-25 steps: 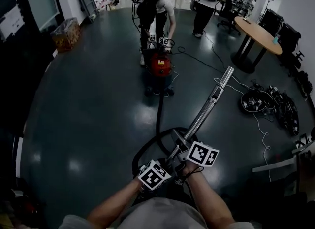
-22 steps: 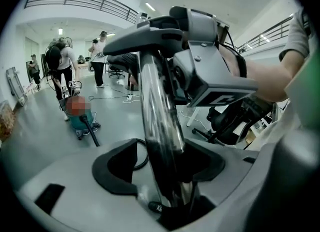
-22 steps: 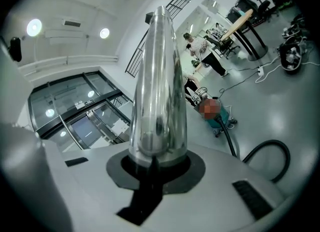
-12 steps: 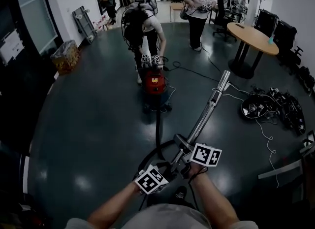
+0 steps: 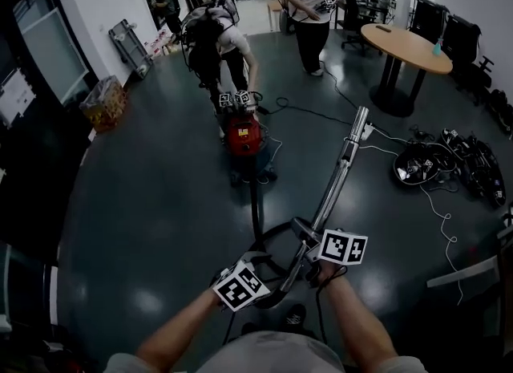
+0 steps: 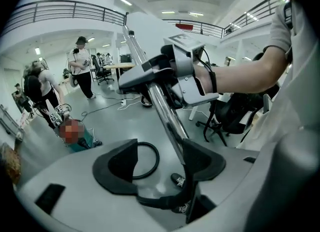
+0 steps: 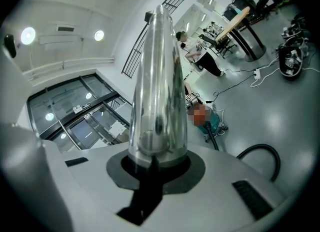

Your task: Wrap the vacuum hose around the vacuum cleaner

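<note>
Judging from how things lie, the wrapping has not really begun. The red vacuum cleaner (image 5: 244, 136) stands on the dark floor (image 5: 136, 203) toward its middle, well apart from the person who holds the tools. I see no turn of hose around its body. The black vacuum hose (image 5: 256, 203) runs from the cleaner straight across the floor toward the person and ends in a loose loop near the feet. Another person (image 5: 210, 38) bends over the cleaner, so a part of it is hidden.

The right tool (image 5: 311, 239) is closed firmly on the lower end of the chrome wand (image 5: 342, 172), which points up and away toward the round table (image 5: 405, 46). The left tool (image 5: 258, 271) has just been opening and its jaws now stand wide apart. The wand passes close along one jaw, but nothing is pressed between the pads. Between them only the hose loop on the floor is seen, farther off.

What is left is, I think, almost everything: to bring the wand and the hose over to the cleaner, to lay the hose around it turn by turn, and to settle the free end.
</note>
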A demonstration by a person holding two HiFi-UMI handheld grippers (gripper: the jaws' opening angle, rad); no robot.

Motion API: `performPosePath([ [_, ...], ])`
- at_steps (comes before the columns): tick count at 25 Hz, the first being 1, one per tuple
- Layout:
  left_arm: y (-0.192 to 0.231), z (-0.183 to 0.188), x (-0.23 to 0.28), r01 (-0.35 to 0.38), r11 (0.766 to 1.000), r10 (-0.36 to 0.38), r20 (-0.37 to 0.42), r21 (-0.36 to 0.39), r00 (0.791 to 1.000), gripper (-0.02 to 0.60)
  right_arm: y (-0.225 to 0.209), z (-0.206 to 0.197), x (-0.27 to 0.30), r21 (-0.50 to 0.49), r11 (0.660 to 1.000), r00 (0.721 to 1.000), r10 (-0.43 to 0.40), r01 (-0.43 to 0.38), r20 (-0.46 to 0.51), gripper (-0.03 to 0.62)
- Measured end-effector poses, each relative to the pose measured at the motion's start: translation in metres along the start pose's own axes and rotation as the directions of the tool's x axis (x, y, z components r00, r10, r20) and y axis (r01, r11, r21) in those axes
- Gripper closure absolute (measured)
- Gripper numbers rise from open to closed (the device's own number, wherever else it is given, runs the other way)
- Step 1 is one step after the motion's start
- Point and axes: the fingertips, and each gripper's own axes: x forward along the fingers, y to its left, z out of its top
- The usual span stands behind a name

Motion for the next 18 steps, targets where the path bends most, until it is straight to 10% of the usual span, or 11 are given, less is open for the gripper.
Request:
performPosePath([
  [6, 0.021, 0.027, 0.006, -0.11, 0.989, 0.114, -0.036, 0.097, 0.993, 0.307, -0.016, -0.005, -0.003, -0.096, 0.995, 0.992, 0.011, -0.023, -0.126, 0.54],
  [18, 0.059, 0.081, -0.007, -0.262, 0.957, 0.253, 0.085, 0.124, 0.964, 0.574, -0.028, -0.03, -0.005, -0.38, 0.924, 0.932, -0.114, -0.027, -0.343, 0.54],
])
